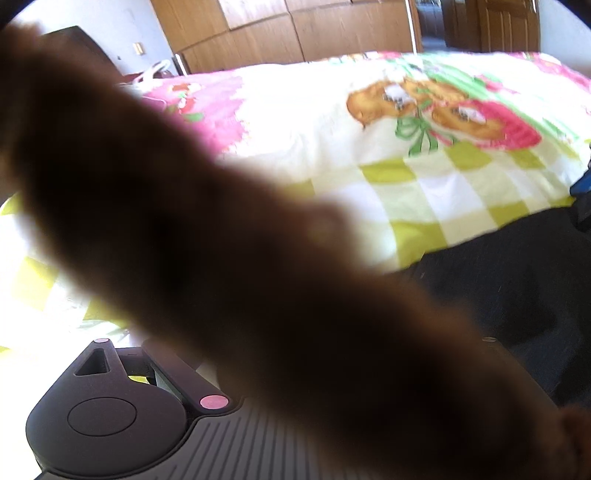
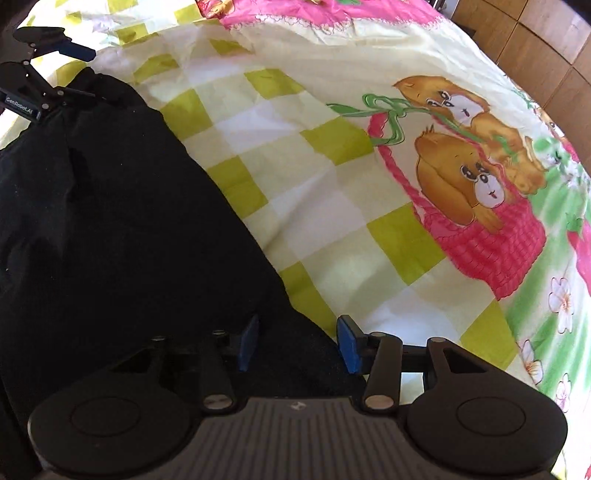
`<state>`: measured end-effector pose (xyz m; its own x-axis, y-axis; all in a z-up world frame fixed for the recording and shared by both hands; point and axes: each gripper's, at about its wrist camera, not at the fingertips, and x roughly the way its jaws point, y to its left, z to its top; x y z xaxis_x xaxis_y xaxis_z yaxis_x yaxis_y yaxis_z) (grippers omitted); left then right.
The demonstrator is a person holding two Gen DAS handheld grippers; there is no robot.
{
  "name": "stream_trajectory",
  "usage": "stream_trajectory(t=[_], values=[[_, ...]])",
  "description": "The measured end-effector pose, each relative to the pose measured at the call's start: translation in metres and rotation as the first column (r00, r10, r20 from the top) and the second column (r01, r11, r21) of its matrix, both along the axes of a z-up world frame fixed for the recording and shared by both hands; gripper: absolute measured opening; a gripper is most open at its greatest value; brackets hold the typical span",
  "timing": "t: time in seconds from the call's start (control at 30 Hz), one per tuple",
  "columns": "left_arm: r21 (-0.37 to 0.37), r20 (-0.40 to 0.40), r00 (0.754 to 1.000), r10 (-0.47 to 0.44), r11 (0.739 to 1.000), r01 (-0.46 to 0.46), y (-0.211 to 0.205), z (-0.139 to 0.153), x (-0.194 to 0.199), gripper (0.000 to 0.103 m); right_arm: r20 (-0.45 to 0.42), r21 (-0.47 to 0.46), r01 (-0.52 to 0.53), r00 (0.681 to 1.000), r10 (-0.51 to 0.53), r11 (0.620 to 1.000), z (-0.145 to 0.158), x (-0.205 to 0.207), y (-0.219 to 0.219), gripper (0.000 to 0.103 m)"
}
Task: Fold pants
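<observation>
- Broadly, the bed [image 2: 332, 184] fills both views, covered by a checked and cartoon-printed quilt; a wooden wardrobe [image 1: 258, 33] stands beyond its far edge.
- The pants [image 2: 110, 221], black, lie on the quilt along the bed's near edge. In the right wrist view they cover the left half of the picture, their edge running slantwise down toward the gripper.
- A brown, blurred thing [image 1: 240, 258] lies right across the left wrist lens. I cannot tell what it is, and it hides that gripper's own fingers.
- The left gripper [image 2: 55, 70] shows in the right wrist view, at the far end of the pants. Its jaws stand wide, one finger over the cloth's top edge and one above it; they look released, not pinching.
- The right gripper [image 2: 297, 343] hovers at the near end, jaws partly apart, blue pads [image 2: 349, 345] clear. The left pad sits over black cloth, the right one over the quilt, so the pants' edge runs between them, ungrasped.
- By my judgement the step in hand is taking hold for a fold. To do it well, lower each gripper until the hem lies fully between the pads, catch only the pants and not the quilt beneath, close both together, then lift evenly so the cloth stays flat.
</observation>
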<state>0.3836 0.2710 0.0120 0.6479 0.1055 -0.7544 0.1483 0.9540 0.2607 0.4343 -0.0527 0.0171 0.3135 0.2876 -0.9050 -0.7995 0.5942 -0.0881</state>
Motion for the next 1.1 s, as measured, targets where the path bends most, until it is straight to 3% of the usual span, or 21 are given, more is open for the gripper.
stream_trajectory(t=[0.03, 0.07, 0.1, 0.13, 0.17, 0.23, 0.3, 0.37, 0.47, 0.6, 0.7, 0.8, 0.9, 1.0, 1.03, 1.07, 1.1], values=[[0.004, -0.013, 1.0, 0.003, 1.0, -0.003, 0.001, -0.003, 0.0, 0.092, 0.0, 0.013, 0.02, 1.0, -0.02, 1.0, -0.001, -0.002, -0.001, 0.057], [0.005, -0.035, 0.999, 0.014, 1.0, -0.014, 0.002, -0.008, 0.0, 0.091, 0.0, 0.026, 0.026, 1.0, -0.026, 0.999, -0.001, -0.005, -0.002, 0.049], [0.014, -0.058, 0.998, 0.02, 1.0, -0.019, 0.003, -0.013, 0.0, 0.074, 0.006, 0.035, 0.031, 0.999, -0.032, 0.999, 0.0, -0.008, -0.002, 0.042], [0.04, -0.057, 0.998, 0.034, 0.999, -0.032, 0.002, -0.017, -0.001, 0.06, 0.015, 0.037, 0.038, 0.999, -0.039, 0.999, 0.002, -0.013, -0.002, 0.025], [0.077, -0.044, 0.997, 0.059, 0.995, -0.056, 0.001, -0.02, -0.002, 0.039, 0.03, 0.039, 0.041, 0.999, -0.042, 0.998, 0.004, -0.018, -0.002, 0.023], [0.035, -0.04, 0.995, 0.088, 0.996, -0.087, 0.006, -0.02, -0.001, 0.032, 0.084, 0.05, 0.036, 0.996, -0.04, 0.998, 0.014, -0.031, -0.003, 0.022], [-0.001, -0.026, 0.994, 0.11, 0.994, -0.11, 0.008, -0.014, -0.003, 0.017, 0.133, 0.085, 0.053, 0.989, -0.064, 0.995, 0.034, -0.047, -0.009, 0.021], [-0.008, 0.002, 0.993, 0.117, 0.993, -0.117, 0.005, -0.004, -0.01, 0.013, 0.185, 0.133, 0.06, 0.979, -0.084, 0.989, 0.062, -0.071, -0.017, 0.021], [-0.002, 0.075, 0.991, 0.107, 0.994, -0.107, -0.002, 0.022, -0.036, 0.011, 0.272, 0.189, 0.039, 0.958, -0.09, 0.981, 0.11, -0.131, -0.032, 0.02], [-0.046, 0.2, 0.976, 0.082, 0.996, -0.074, -0.01, 0.067, -0.108, 0.01, 0.341, 0.229, -0.004, 0.937, -0.076, 0.973, 0.154, -0.243, -0.053, 0.017], [-0.115, 0.263, 0.962, 0.076, 0.992, -0.047, -0.009, 0.089, -0.179, 0.006, 0.329, 0.255, -0.03, 0.943, -0.057, 0.966, 0.162, -0.324, -0.056, 0.017], [-0.164, 0.255, 0.964, 0.071, 0.986, -0.029, -0.012, 0.084, -0.242, 0.006, 0.279, 0.22, -0.059, 0.96, -0.005, 0.974, 0.142, -0.376, -0.045, 0.017], [-0.153, 0.237, 0.971, 0.032, 0.988, 0.004, -0.019, 0.057, -0.28, 0.007, 0.301, 0.125, -0.076, 0.953, 0.035, 0.989, 0.112, -0.385, -0.025, 0.017], [-0.177, 0.225, 0.974, 0.035, 0.984, 0.005, -0.017, 0.045, -0.277, 0.016, 0.399, 0.028, -0.121, 0.911, 0.1, 0.992, 0.094, -0.365, -0.005, 0.024], [-0.157, 0.234, 0.972, 0.023, 0.987, 0.014, -0.016, 0.044, -0.271, 0.018, 0.43, 0.002, -0.147, 0.893, 0.132, 0.989, 0.089, -0.359, 0.001, 0.032], [-0.116, 0.256, 0.967, 0.008, 0.993, 0.022, -0.015, 0.044, -0.264, 0.023, 0.432, -0.036, -0.17, 0.886, 0.169, 0.985, 0.083, -0.351, 0.007, 0.047], [-0.076, 0.279, 0.96, -0.009, 0.997, 0.031, -0.014, 0.044, -0.258, 0.038, 0.435, -0.065, -0.194, 0.877, 0.203, 0.979, 0.076, -0.34, 0.014, 0.052]])
